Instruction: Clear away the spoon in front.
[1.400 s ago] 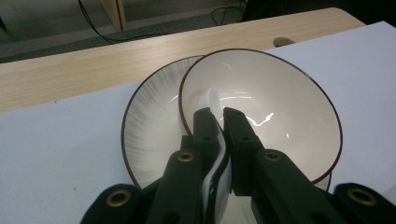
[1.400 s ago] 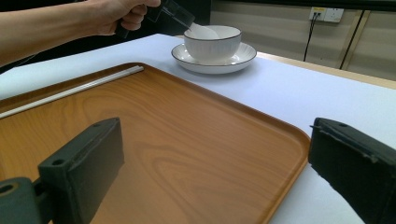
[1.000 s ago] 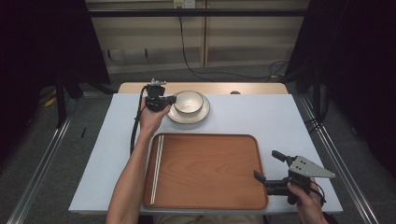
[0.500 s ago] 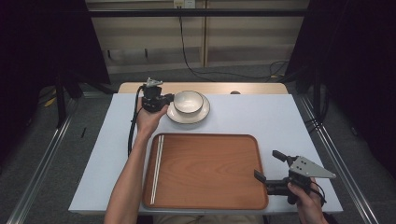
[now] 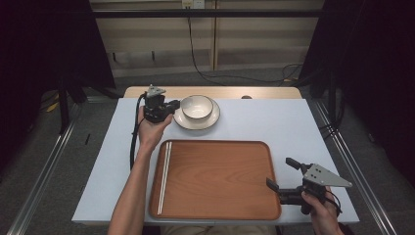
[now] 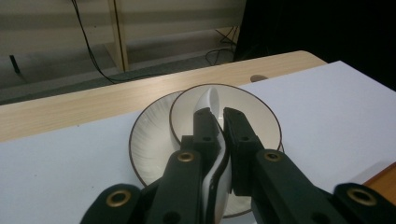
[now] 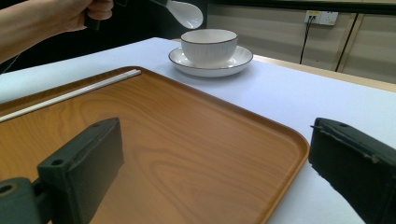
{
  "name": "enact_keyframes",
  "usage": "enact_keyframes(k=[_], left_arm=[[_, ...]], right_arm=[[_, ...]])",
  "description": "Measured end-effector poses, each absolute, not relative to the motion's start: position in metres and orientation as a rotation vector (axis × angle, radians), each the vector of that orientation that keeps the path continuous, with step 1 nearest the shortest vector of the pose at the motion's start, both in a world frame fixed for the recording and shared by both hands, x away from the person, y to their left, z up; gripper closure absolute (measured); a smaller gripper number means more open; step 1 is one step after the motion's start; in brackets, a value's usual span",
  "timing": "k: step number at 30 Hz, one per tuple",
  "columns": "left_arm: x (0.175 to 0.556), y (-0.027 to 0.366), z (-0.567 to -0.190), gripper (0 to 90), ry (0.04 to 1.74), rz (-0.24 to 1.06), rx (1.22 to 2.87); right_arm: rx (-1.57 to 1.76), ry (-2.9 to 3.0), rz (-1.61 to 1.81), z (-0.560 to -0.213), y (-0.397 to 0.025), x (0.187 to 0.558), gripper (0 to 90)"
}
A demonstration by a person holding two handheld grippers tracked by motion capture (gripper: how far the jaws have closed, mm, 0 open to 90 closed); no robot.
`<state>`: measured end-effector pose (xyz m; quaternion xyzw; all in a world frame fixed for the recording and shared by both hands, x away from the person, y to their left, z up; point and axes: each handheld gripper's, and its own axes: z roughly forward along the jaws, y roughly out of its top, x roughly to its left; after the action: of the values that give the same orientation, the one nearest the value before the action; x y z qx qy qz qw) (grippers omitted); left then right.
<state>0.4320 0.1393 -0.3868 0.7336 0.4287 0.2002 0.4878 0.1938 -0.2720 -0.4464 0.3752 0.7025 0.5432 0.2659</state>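
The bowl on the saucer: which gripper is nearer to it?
The left. The left gripper holds a white spoon just beside the bowl; the right gripper stays open at the tray's near right corner.

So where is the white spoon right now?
The white spoon is pinched in the left tongs, held just above the bowl on its saucer, at the table's far side.
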Motion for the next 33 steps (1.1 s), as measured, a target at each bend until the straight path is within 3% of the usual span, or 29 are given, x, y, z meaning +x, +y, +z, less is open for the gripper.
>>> enact_keyframes(k=[11,33], left_arm=[[0.405,0.146,-0.388,84.5,1.023,0.516,1.756],[0.364,0.153,-0.41,84.6,1.024,0.45,1.733]], right_arm=[[1.003,1.901,1.47,-0.446,-0.272,0.193,2.9],[0.991,1.897,1.464,-0.446,-0.271,0.193,2.9]])
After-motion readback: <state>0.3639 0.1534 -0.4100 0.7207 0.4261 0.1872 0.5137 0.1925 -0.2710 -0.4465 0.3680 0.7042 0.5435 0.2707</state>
